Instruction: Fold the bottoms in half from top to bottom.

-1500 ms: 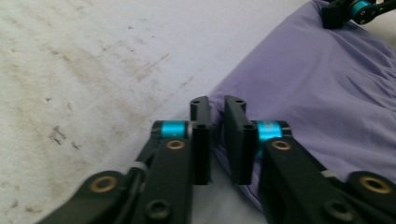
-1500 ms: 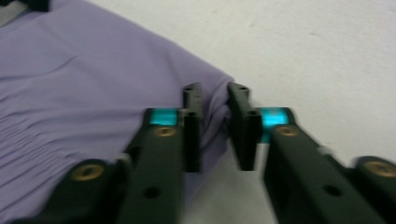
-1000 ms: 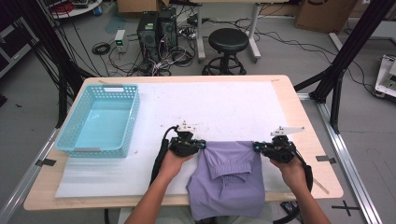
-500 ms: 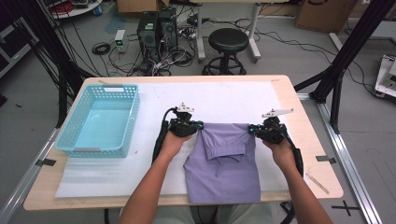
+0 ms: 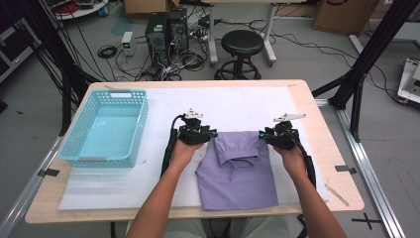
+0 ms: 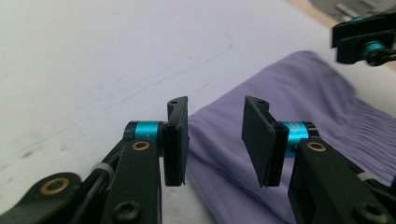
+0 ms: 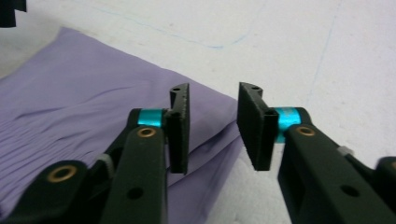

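Light-blue perforated plastic basket (image 5: 105,127) sits at the table's left, well apart from the work. Left gripper (image 5: 210,134): jaws have just been opening, nothing pinched between them; the far-left corner of the folded lilac fabric garment (image 5: 240,171) lies just beyond and below the pads (image 6: 176,140). Garment lies flat on the white sheet (image 5: 233,106), long axis running toward the person. Right gripper (image 5: 262,134): jaws likewise just parted, released, at the far-right corner. Basket lies nearer the left hand.

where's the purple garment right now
In the high view the folded purple garment lies on the white mat at the table's near edge, right of the blue basket, its far corners beside the left gripper and right gripper.
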`<move>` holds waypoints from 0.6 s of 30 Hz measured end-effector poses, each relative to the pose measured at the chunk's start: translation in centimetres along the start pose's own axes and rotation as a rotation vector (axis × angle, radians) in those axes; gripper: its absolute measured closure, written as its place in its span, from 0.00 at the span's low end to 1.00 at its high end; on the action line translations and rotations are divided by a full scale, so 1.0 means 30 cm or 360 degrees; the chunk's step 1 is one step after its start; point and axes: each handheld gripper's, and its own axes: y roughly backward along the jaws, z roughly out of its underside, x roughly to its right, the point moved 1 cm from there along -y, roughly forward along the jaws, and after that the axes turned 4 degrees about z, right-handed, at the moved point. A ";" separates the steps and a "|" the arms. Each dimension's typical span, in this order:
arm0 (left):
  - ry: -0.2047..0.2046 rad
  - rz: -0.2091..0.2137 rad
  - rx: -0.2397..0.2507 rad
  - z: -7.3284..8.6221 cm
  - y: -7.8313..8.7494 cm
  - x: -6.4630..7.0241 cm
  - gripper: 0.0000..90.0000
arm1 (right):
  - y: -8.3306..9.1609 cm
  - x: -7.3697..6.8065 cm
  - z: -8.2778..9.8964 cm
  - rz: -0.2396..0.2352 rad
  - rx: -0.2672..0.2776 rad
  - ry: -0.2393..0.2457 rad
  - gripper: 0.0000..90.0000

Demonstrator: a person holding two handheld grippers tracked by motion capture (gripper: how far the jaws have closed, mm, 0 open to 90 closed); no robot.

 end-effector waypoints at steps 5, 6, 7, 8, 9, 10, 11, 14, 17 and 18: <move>-0.0046 0.0065 -0.0028 0.039 0.003 0.047 0.67 | 0.025 -0.038 0.023 -0.0124 0.0005 0.0045 0.72; -0.0056 0.0070 -0.0003 0.047 0.006 0.054 0.67 | 0.028 -0.048 0.029 -0.0148 0.0007 0.0062 0.72; -0.0054 0.0070 0.0003 0.053 0.008 0.059 0.67 | 0.031 -0.060 0.033 -0.0176 0.0007 0.0068 0.72; -0.0052 0.0075 0.0000 0.060 0.009 0.062 0.67 | 0.032 -0.071 0.038 -0.0198 0.0009 0.0087 0.72; -0.0050 0.0077 0.0005 0.066 0.012 0.064 0.67 | 0.035 -0.085 0.042 -0.0243 0.0000 0.0094 0.72; -0.0035 0.0079 0.0017 0.072 0.015 0.065 0.67 | 0.036 -0.098 0.046 -0.0275 0.0001 0.0113 0.72; -0.0029 0.0081 0.0019 0.078 0.017 0.065 0.67 | 0.037 -0.112 0.049 -0.0298 -0.0008 0.0130 0.72; -0.0032 0.0096 0.0024 0.088 0.026 0.074 0.67 | 0.028 -0.149 0.061 -0.0344 -0.0058 0.0191 0.72; -0.0026 0.0103 0.0039 0.095 0.033 0.086 0.67 | 0.015 -0.167 0.070 -0.0328 -0.0109 0.0239 0.72; -0.0026 0.0102 0.0044 0.097 0.035 0.088 0.67 | 0.012 -0.171 0.074 -0.0322 -0.0124 0.0247 0.72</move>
